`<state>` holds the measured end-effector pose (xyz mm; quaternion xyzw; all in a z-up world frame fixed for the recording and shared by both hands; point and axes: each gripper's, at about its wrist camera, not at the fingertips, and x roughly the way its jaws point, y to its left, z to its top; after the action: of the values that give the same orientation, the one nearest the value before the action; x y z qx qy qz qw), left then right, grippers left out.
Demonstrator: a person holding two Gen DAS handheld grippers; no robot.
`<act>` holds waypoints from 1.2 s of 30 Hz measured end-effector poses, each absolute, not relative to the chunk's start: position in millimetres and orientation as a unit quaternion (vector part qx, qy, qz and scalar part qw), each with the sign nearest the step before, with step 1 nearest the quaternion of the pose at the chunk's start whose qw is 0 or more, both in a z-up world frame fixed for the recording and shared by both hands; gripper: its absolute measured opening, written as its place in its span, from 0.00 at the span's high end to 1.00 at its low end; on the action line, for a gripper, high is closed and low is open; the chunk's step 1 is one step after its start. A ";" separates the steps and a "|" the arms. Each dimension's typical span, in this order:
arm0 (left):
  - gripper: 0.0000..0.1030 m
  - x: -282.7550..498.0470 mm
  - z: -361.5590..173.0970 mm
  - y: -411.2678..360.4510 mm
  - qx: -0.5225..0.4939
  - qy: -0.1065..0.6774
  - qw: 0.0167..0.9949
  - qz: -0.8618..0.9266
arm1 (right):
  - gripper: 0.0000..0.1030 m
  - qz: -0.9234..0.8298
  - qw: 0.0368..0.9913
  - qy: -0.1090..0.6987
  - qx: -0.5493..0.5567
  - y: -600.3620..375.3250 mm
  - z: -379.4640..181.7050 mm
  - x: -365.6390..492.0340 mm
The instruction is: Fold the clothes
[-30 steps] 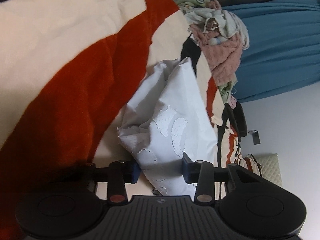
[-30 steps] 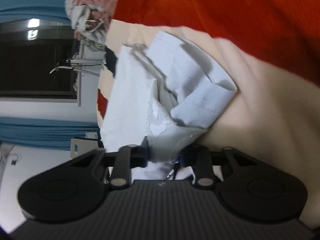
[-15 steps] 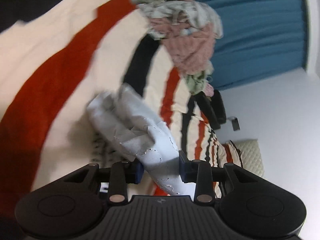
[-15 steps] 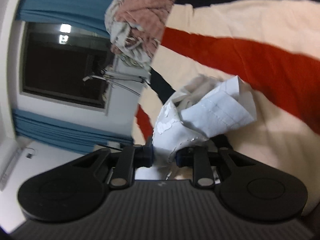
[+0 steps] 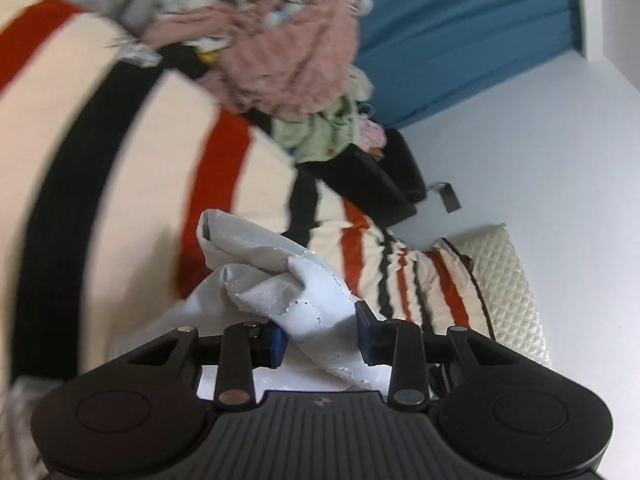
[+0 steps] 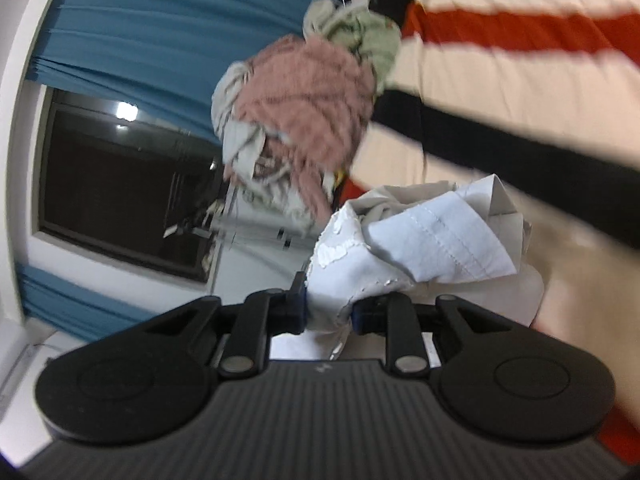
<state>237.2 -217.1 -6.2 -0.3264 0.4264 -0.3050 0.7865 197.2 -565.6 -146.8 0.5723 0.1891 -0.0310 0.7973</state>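
- Left hand-held gripper (image 5: 320, 334): jaws narrow, clamped on bunched edge of white garment (image 5: 280, 280); blue pads press the cloth both sides.
- Right hand-held gripper (image 6: 329, 308): jaws narrower, pinching another part of the white garment (image 6: 424, 240); stitched hem folds over to the right.
- Garment: crumpled, w/ flaky lace-like trim, held up above the bed.
- Bedspread (image 5: 132, 184): cream w/ red + black stripes.
- Clothes pile (image 5: 288, 52): pink fuzzy item on top, w/ green + white pieces, at far side of bed.
- Blue curtain (image 5: 460, 32), quilted cream pillow (image 5: 500, 276), dark window (image 6: 120, 192) behind.
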 end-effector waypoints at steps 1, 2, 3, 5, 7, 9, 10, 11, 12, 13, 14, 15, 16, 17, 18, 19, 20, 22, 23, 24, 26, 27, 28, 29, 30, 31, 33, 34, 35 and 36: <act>0.65 256.4 -7.1 -232.6 -0.326 0.421 0.788 -0.310 | 0.77 -0.034 0.807 0.184 0.560 -576.5 -140.7 212.7; 0.65 273.2 -6.8 -247.2 -0.327 0.412 0.791 -0.313 | 0.77 -0.034 0.818 0.177 0.546 -587.4 -134.1 228.3; 0.65 288.7 -5.5 -261.5 -0.328 0.401 0.795 -0.316 | 0.77 -0.034 0.831 0.172 0.528 -598.0 -126.4 244.5; 0.65 316.0 -3.7 -288.2 -0.319 0.375 0.807 -0.326 | 0.77 -0.033 0.850 0.160 0.502 -616.8 -117.8 269.4; 0.65 335.7 -3.8 -311.1 -0.288 0.340 0.825 -0.347 | 0.77 -0.031 0.863 0.142 0.485 -630.4 -122.5 283.8; 0.65 345.3 -18.1 -328.9 -0.258 0.319 0.836 -0.364 | 0.76 -0.032 0.874 0.128 0.468 -639.0 -138.6 289.1; 0.65 346.9 -31.6 -336.6 -0.245 0.318 0.839 -0.368 | 0.76 -0.036 0.877 0.129 0.462 -642.0 -151.7 291.3; 0.65 346.6 -48.6 -341.5 -0.233 0.323 0.840 -0.369 | 0.76 -0.045 0.876 0.141 0.460 -642.0 -170.5 291.8; 0.65 345.0 -69.6 -344.5 -0.217 0.335 0.841 -0.366 | 0.76 -0.054 0.873 0.158 0.458 -640.6 -190.8 291.7; 0.65 342.6 -90.2 -345.2 -0.203 0.349 0.840 -0.362 | 0.76 -0.063 0.870 0.175 0.456 -639.2 -211.1 291.5; 0.65 338.6 -112.1 -344.7 -0.194 0.364 0.837 -0.361 | 0.76 -0.072 0.867 0.192 0.453 -637.8 -231.4 291.3; 0.65 332.4 -130.7 -340.7 -0.185 0.376 0.834 -0.360 | 0.76 -0.079 0.864 0.212 0.450 -633.9 -250.8 288.4; 0.65 325.4 -147.0 -334.9 -0.177 0.388 0.831 -0.358 | 0.76 -0.086 0.859 0.232 0.447 -628.6 -269.5 283.7; 0.65 318.9 -159.7 -331.5 -0.162 0.398 0.829 -0.357 | 0.76 -0.092 0.856 0.246 0.446 -622.3 -283.7 277.3; 0.65 312.6 -167.7 -330.7 -0.141 0.400 0.832 -0.358 | 0.76 -0.096 0.853 0.256 0.445 -615.4 -294.9 269.9; 0.65 306.8 -172.5 -331.4 -0.117 0.396 0.836 -0.360 | 0.76 -0.101 0.849 0.265 0.446 -608.9 -303.8 263.7; 0.63 301.9 -174.3 -332.7 -0.095 0.395 0.841 -0.359 | 0.76 -0.106 0.844 0.271 0.450 -603.5 -309.2 259.2; 0.61 295.3 -174.8 -333.7 -0.056 0.397 0.846 -0.352 | 0.73 -0.117 0.832 0.288 0.459 -596.6 -315.4 254.4; 0.61 292.0 -173.0 -332.5 -0.044 0.401 0.846 -0.348 | 0.73 -0.123 0.824 0.300 0.464 -593.7 -315.7 252.2; 0.61 287.1 -167.0 -330.6 -0.037 0.401 0.848 -0.344 | 0.73 -0.128 0.817 0.311 0.468 -592.7 -314.1 250.2; 0.57 277.0 -151.1 -326.0 -0.026 0.395 0.853 -0.339 | 0.73 -0.141 0.816 0.326 0.457 -588.4 -299.4 242.4; 0.53 271.9 -143.2 -323.6 -0.021 0.393 0.856 -0.337 | 0.73 -0.147 0.817 0.332 0.449 -585.7 -290.8 237.9; 0.52 265.4 -131.9 -320.0 -0.017 0.389 0.858 -0.336 | 0.73 -0.150 0.821 0.335 0.438 -581.9 -279.8 231.6; 0.52 258.2 -118.8 -315.7 -0.013 0.385 0.859 -0.336 | 0.73 -0.151 0.827 0.338 0.424 -577.3 -267.2 224.2; 0.51 248.8 -103.8 -312.1 -0.008 0.378 0.863 -0.337 | 0.73 -0.151 0.832 0.339 0.412 -573.5 -253.8 216.7; 0.49 238.3 -87.8 -308.8 -0.002 0.367 0.867 -0.338 | 0.73 -0.151 0.839 0.334 0.403 -570.5 -238.6 207.9; 0.41 213.9 -54.3 -299.6 0.007 0.344 0.876 -0.339 | 0.73 -0.151 0.853 0.319 0.384 -564.8 -206.9 188.8; 0.39 201.2 -38.9 -293.9 0.010 0.333 0.879 -0.341 | 0.73 -0.148 0.861 0.311 0.374 -561.2 -190.7 178.9; 0.37 187.8 -23.7 -287.7 0.014 0.321 0.883 -0.343 | 0.73 -0.144 0.869 0.302 0.364 -557.0 -174.2 168.8; 0.35 172.1 -8.8 -280.6 0.017 0.309 0.886 -0.344 | 0.73 -0.140 0.877 0.294 0.354 -551.6 -159.0 158.2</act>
<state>172.1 -280.6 -8.8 0.0170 0.3089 -0.3442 0.8865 158.2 -551.6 -159.0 0.3537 0.2940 -0.1404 0.8768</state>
